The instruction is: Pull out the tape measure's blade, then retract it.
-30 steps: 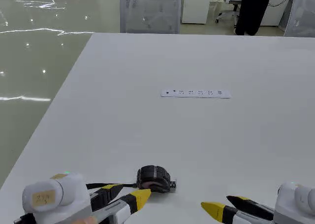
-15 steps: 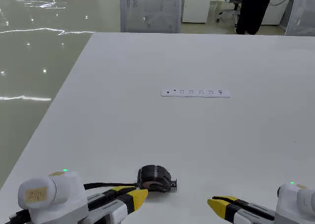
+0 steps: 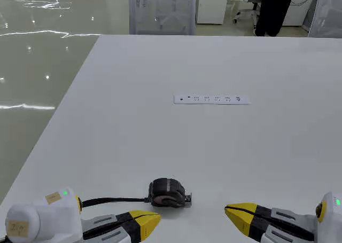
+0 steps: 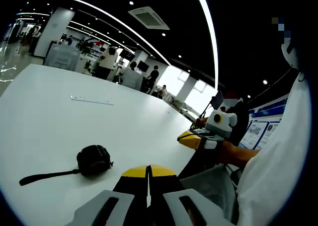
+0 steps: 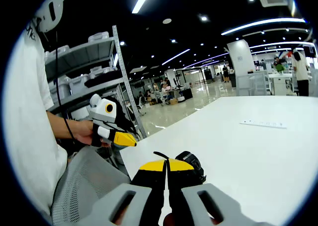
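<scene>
Fingers of your left gripper (image 4: 148, 171) sit pressed tip to tip with nothing between them, and your right gripper (image 5: 166, 165) is closed and empty in the same way. In the head view both come up from the bottom edge, which cuts off their bodies. The left tips are at (image 3: 151, 219) and the right at (image 3: 233, 211), well apart, pointing toward each other. The tape measure (image 3: 168, 193) lies on the white table (image 3: 160, 136) between them, nearer your left tips but touching neither. Its black strap (image 3: 109, 201) trails off to the left. In the right gripper view the yellow tips partly hide the case (image 5: 195, 165). A small tab on the case's right side is too small to make out, so you cannot judge the blade from it. A power strip (image 3: 211, 99) lies farther up the table.
</scene>
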Demonstrator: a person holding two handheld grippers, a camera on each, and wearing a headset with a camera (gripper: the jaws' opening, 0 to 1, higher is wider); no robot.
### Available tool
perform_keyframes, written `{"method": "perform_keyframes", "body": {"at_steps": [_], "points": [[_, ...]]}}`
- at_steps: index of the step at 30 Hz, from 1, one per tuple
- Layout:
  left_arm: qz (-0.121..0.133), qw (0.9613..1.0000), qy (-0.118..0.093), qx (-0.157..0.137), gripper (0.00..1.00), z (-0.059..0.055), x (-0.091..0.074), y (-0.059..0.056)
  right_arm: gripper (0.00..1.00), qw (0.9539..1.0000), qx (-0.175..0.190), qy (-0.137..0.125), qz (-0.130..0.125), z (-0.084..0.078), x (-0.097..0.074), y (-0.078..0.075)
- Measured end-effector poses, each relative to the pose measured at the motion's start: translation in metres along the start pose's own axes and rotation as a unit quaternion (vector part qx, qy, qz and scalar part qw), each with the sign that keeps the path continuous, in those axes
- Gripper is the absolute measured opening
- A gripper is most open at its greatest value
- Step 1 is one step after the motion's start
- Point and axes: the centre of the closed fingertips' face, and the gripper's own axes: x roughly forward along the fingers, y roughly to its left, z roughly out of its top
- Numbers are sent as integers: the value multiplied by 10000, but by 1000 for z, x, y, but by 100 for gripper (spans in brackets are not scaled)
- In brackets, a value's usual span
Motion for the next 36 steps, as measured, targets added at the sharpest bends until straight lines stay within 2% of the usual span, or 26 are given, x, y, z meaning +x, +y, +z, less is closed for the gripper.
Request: {"method": "perform_keyframes", "body": {"at_steps": [1,2,3,4,5,6,7,8,9,12,14,15,16,17,19,20,22,25,26,27,28,29,30,32,35,36], "points": [[63,9999,13,89,0,3,1,1,0,9998,-126,-64,-158,9,3,-3],[163,9996,-46,214,0,6,2,4,0,9999,14,-111,-37,13,5,1],[208,9994,-225,129,0,12,5,6,0,9999,82,-148,-27,20,5,1],[116,9993,-357,-61,0,17,7,4,0,9995,5,-286,-152,26,5,-3],[-52,9988,-463,-143,0,22,8,-1,0,9992,-34,-373,-128,32,5,-3],[-210,9973,-698,62,0,32,8,-7,0,9989,16,-460,-85,38,5,-2],[-193,9969,-736,201,0,35,7,-9,0,9985,32,-543,-103,42,4,-3],[-262,9953,-806,469,0,40,7,-14,0,9980,22,-618,-128,47,3,-4],[-227,9945,-864,543,0,42,6,-15,1,9980,6,-623,-131,48,2,-5],[-304,9932,-977,554,5,46,3,-15,17,9976,50,-655,-224,48,0,-9],[-323,9915,-1094,633,8,48,0,-12,22,9972,12,-703,-262,43,-3,-10],[-317,9907,-1147,665,10,48,-1,-10,30,9971,93,-705,-274,41,-3,-12],[-199,9914,-1164,571,12,48,-2,-4,37,9968,378,-627,-317,36,-5,-15],[-51,9925,-1151,420,15,48,-4,2,42,9974,382,-534,-291,32,-7,-15],[123,9895,-1258,695,26,50,-10,5,49,9983,237,-486,-207,29,-9,-14],[206,9888,-1255,783,28,47,-15,6,52,9987,215,-334,-333,22,-8,-21],[170,9896,-1237,717,33,43,-19,5,63,9985,344,-261,-337,17,-7,-25],[214,9911,-1083,738,37,33,-23,9,66,9987,206,-260,-386,18,-4,-21],[212,9906,-1091,798,38,31,-24,11,66,9985,-20,-170,-524,13,-4,-26],[235,9898,-1126,835,41,30,-25,13,67,9984,-95,-131,-548,10,-3,-26],[248,9896,-1147,835,41,30,-25,16,68,9982,-14,-71,-593,5,-2,-28],[261,9900,-1073,874,40,30,-24,19,69,9978,67,-93,-660,2,-4,-30],[201,9897,-1033,972,39,30,-24,19,70,9969,282,-260,-686,5,-7,-31],[354,9902,-890,1017,39,29,-25,29,72,9958,305,-309,-803,5,-12,-37],[670,9885,-804,1088,46,30,-31,52,73,9954,245,103,-919,-19,-22,-49],[690,9886,-790,1077,49,29,-32,54,74,9953,247,163,-923,-22,-22,-50]]}}
